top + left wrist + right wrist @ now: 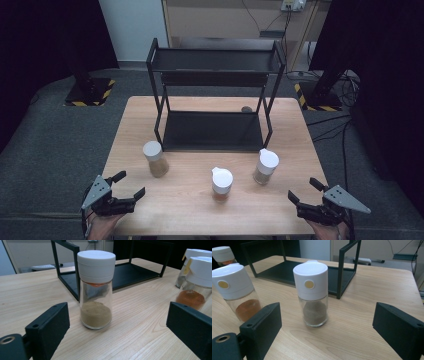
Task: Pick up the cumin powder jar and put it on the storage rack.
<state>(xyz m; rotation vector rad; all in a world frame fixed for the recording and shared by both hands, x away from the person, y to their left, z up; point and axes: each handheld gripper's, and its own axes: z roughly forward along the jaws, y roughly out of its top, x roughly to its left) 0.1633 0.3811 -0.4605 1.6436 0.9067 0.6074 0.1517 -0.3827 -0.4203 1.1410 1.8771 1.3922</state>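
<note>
Three glass spice jars with white caps are standing upright on the wooden table point(290, 130), well apart from one another, just in front of a black two-tier rack point(212, 95). The left jar point(155, 158), holding tan powder, is sitting nearest the rack's near left leg. The middle jar point(221, 184), with orange-red powder, is standing nearest to you. The right jar point(265, 167), with grey-brown powder, is sitting by the rack's near right leg.

You are holding your left gripper point(131, 185) over the near left corner of the table with its jaws spread wide and gripping nothing. In the left gripper view it is facing the tan jar point(96, 288), which is standing free between the two black jaws and a little beyond them.

You are holding your right gripper point(305, 190) over the near right corner, jaws likewise wide apart and carrying nothing. In the right gripper view it is facing the grey-brown jar point(312, 293), untouched, with the orange jar point(237, 291) to its left
</note>
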